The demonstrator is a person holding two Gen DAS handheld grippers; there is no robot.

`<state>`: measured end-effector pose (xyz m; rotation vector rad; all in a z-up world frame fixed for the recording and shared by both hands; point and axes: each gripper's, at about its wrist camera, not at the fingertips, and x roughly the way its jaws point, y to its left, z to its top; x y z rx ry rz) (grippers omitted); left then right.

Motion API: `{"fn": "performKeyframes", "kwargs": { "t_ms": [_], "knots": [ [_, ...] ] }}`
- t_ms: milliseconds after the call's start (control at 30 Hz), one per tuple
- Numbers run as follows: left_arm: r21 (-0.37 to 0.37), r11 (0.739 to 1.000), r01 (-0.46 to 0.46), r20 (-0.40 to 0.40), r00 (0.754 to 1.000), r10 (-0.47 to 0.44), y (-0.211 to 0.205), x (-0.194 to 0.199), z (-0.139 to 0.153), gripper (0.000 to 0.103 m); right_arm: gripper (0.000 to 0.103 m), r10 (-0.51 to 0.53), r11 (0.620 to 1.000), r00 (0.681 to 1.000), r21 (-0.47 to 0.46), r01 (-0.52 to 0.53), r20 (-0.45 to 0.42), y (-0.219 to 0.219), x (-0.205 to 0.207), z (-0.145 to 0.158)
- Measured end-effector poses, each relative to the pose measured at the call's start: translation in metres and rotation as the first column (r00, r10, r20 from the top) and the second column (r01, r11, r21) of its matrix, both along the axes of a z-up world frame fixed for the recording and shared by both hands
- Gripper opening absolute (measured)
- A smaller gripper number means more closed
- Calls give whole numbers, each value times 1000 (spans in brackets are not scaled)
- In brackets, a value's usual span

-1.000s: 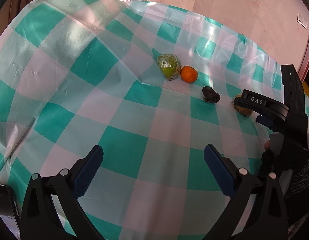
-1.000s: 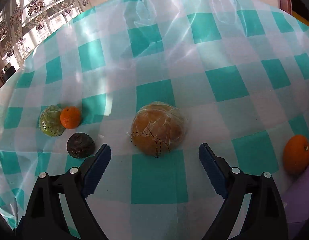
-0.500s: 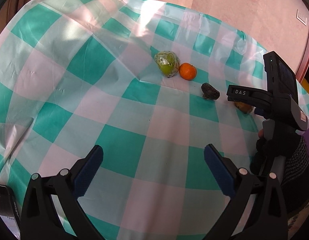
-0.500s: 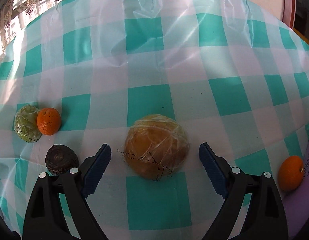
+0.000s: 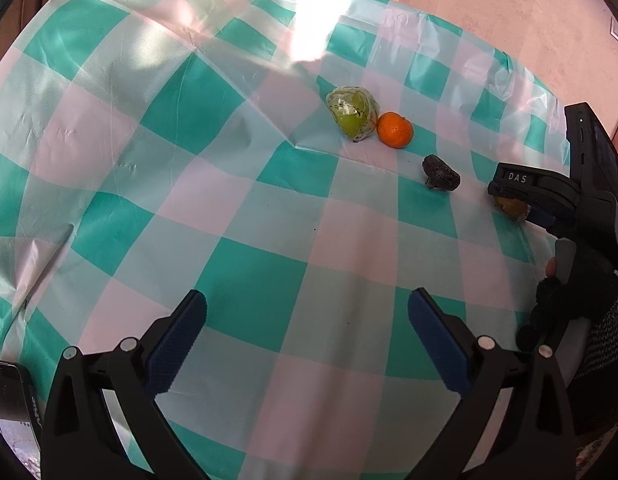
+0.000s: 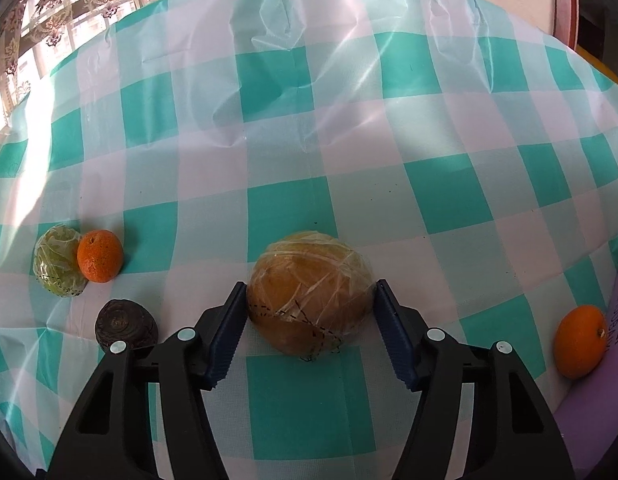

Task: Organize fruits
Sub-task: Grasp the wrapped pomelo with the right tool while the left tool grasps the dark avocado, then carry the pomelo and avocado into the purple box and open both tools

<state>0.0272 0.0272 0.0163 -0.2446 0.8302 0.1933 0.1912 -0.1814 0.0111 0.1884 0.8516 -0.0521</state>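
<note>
Plastic-wrapped, round, yellow-brown fruit (image 6: 309, 292) sits between the right gripper (image 6: 309, 312) pads, jaws narrowed to touch or nearly touch its sides; firm contact is unclear. Slick film could let it slip. A small dark wrinkled fruit (image 6: 126, 325) lies at nine o'clock. The left gripper (image 5: 307, 344) hangs wide open, empty.

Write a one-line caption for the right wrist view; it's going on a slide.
Right gripper jaws closed around a plastic-wrapped yellow-orange fruit on a teal-checked tablecloth.
</note>
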Motion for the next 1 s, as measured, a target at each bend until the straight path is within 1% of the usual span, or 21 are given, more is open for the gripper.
{"fn": "performKeyframes", "kwargs": {
  "t_ms": [33, 100, 167, 233, 300, 400, 467, 567, 600, 633, 667, 700, 767, 833, 900, 1000],
  "knots": [
    [-3, 1000, 8, 16, 1000, -8, -2, 2, 3, 101, 62, -5, 1000, 1000, 27, 5, 8, -4, -1, 0],
    [39, 999, 29, 6, 1000, -29, -13, 18, 8, 101, 62, -12, 998, 1000, 63, 11, 20, -9, -3, 1],
    [65, 996, 57, 1, 998, -58, -24, 42, 12, 101, 62, -22, 994, 999, 105, 19, 32, -14, -5, 1],
    [83, 994, 65, 8, 998, -66, -33, 65, 14, 101, 62, -37, 989, 998, 147, 30, 43, -25, -3, 0],
    [108, 988, 107, -7, 994, -107, -45, 93, 12, 101, 62, -46, 985, 998, 171, 36, 50, -34, 0, -1],
    [183, 967, 177, -48, 984, -171, -65, 129, 3, 99, 62, -49, 982, 997, 186, 38, 55, -41, -6, -2],
    [197, 953, 231, -76, 972, -220, -75, 145, 0, 91, 62, -49, 982, 997, 187, 38, 56, -42, -5, -2],
    [235, 928, 287, -84, 958, -275, -87, 159, 0, 90, 62, -48, 982, 997, 186, 37, 55, -41, -7, -1],
    [241, 921, 305, -87, 952, -292, -91, 162, -1, 88, 62, -48, 982, 997, 186, 37, 55, -40, -8, -2],
    [242, 916, 320, -90, 947, -307, -94, 165, -1, 83, 62, -48, 982, 997, 187, 36, 55, -40, -6, -3],
    [245, 911, 332, -98, 943, -317, -96, 167, -2, 71, 62, -48, 981, 997, 188, 36, 55, -41, -6, -2],
    [237, 908, 345, -99, 939, -331, -97, 168, -3, 66, 62, -48, 981, 997, 189, 36, 55, -41, -7, -3],
    [187, 908, 374, -87, 927, -364, -96, 165, -3, 39, 62, -47, 982, 997, 188, 36, 55, -42, -4, -3],
    [183, 913, 365, -79, 931, -356, -94, 158, -3, 40, 62, -47, 982, 997, 188, 36, 54, -41, -3, -3],
    [162, 922, 352, -51, 936, -348, -89, 143, 1, 39, 62, -46, 981, 997, 189, 35, 54, -40, -1, -2],
    [99, 950, 295, 20, 954, -298, -75, 105, 9, 39, 62, -44, 981, 997, 193, 33, 56, -38, 1, -2]
  ]
}}
